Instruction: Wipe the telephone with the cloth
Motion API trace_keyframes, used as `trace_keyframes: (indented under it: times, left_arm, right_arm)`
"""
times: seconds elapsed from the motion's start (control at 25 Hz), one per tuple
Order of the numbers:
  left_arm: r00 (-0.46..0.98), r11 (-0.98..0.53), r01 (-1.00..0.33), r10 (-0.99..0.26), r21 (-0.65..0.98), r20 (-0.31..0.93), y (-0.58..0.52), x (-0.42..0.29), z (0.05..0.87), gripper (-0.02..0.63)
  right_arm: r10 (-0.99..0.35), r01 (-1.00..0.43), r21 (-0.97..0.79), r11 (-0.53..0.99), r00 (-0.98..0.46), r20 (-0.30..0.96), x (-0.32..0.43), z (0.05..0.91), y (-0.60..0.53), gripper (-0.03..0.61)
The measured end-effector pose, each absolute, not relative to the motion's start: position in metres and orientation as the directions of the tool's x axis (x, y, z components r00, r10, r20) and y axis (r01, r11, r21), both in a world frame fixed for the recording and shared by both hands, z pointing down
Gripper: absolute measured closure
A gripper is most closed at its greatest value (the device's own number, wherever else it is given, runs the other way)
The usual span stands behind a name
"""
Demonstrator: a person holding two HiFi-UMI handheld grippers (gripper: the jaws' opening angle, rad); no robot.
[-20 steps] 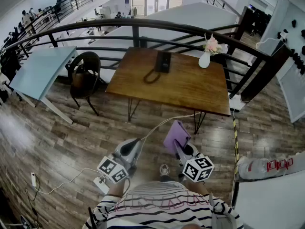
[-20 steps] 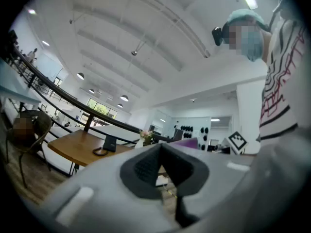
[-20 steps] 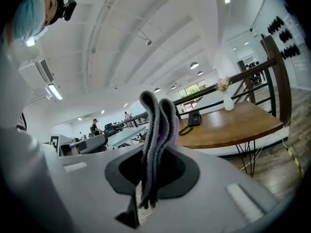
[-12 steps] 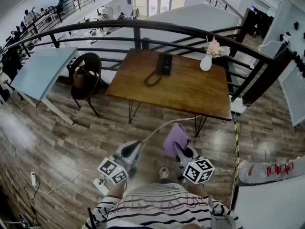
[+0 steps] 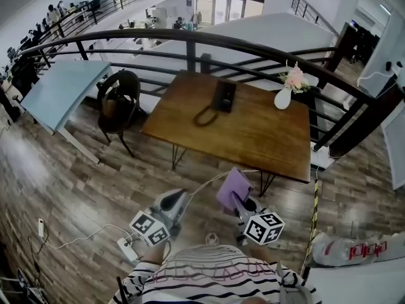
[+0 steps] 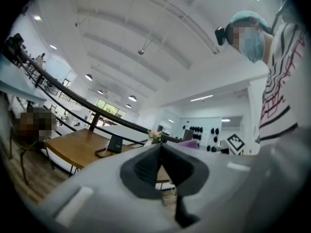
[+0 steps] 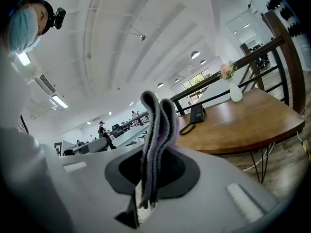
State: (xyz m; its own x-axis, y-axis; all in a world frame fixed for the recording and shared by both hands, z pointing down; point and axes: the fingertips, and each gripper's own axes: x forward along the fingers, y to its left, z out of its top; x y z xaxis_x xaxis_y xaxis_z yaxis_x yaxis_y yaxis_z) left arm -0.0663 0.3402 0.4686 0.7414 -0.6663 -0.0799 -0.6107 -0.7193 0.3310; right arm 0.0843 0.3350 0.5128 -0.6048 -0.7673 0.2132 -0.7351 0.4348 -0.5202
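Right tongs (image 5: 236, 199) pinch the cloth (image 5: 233, 183) while the vase (image 5: 283, 98) holds flowers (image 5: 295, 78).

The only lettering you can pick out is on the white bundle (image 5: 354, 251) at the lower right of your head view. It shows red outlined characters that look like "pop" or "dod", though the wide-angle stretch leaves that uncertain. The left marker cube (image 5: 150, 227) and the right marker cube (image 5: 263, 227) carry black-and-white square codes, not letters or numbers. The telephone (image 5: 224, 96) shows too small for you to read any keys or brand.
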Motion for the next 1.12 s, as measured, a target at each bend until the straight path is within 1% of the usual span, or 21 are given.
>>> trace_keyframes:
  times: [0.32, 0.56, 0.76, 1.12]
  left_arm:
    - [0.708, -0.687, -0.64, -0.701, 0.346, -0.084, 0.282, -0.02, 0.475, 0.611]
    - [0.691, -0.658, -0.654, -0.72, 0.373, -0.059, 0.236, -0.031, 0.481, 0.611]
    - [0.723, -0.685, -0.615, -0.688, 0.392, -0.069, 0.177, -0.042, 0.485, 0.611]
    - [0.808, -0.773, -0.515, -0.582, 0.37, -0.091, 0.07, -0.067, 0.46, 0.611]
  right_arm:
    - [-0.718, -0.715, -0.508, 0.481, -0.654, 0.241, 0.124, 0.523, 0.272, 0.54]
    - [-0.703, -0.705, -0.537, 0.463, -0.661, 0.262, 0.119, 0.532, 0.226, 0.54]
    - [-0.727, -0.727, -0.529, 0.438, -0.632, 0.267, 0.103, 0.53, 0.173, 0.54]
    - [-0.804, -0.775, -0.514, 0.367, -0.542, 0.243, 0.072, 0.503, 0.084, 0.54]
